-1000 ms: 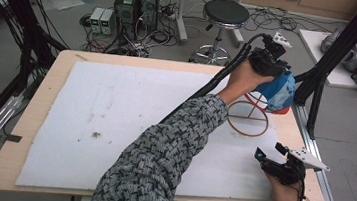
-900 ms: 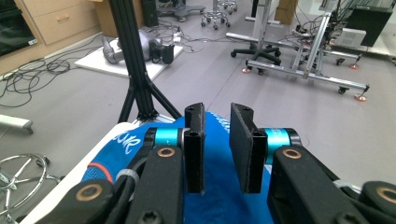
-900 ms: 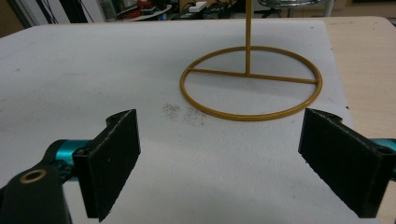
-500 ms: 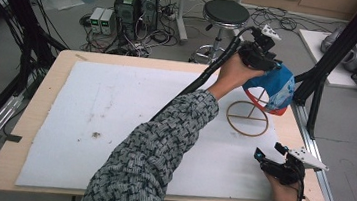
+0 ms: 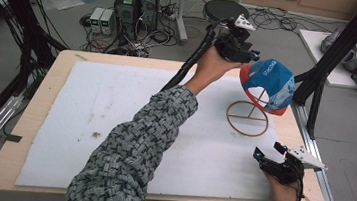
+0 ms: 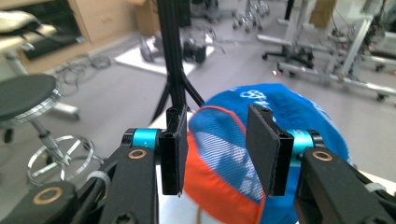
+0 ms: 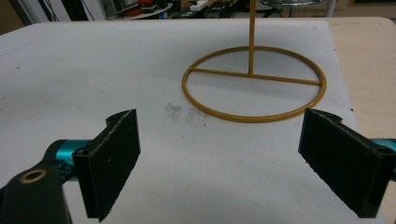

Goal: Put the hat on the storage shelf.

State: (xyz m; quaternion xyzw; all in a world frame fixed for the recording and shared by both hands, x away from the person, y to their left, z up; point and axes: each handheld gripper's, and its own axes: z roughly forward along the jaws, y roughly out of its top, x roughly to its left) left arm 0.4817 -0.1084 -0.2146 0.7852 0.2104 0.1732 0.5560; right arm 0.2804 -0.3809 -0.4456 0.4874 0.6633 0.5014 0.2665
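A blue and red cap [image 5: 269,82] hangs on top of a thin golden stand whose ring base [image 5: 248,119] rests on the white mat. My left gripper [image 5: 252,55] hovers just up and left of the cap, held by a hand with a patterned sleeve. Its jaws have just been opening. In the left gripper view the cap [image 6: 289,107] shows through the gap of the left gripper [image 6: 219,149], just beyond the tips, and neither pad presses on it. My right gripper [image 5: 267,154] rests open near the table's front right corner, facing the ring base [image 7: 252,84] with nothing between its pads.
The white mat [image 5: 114,114] covers most of the wooden table [image 5: 46,91]. A black frame post [image 5: 319,80] rises close behind the cap at the table's right edge. A round stool [image 5: 223,10] and computer cases [image 5: 136,3] stand on the floor beyond the far edge.
The left gripper has let go of the cap and drawn back up and to the left, its jaws spreading. The cap stays on the stand. The right gripper has not moved.
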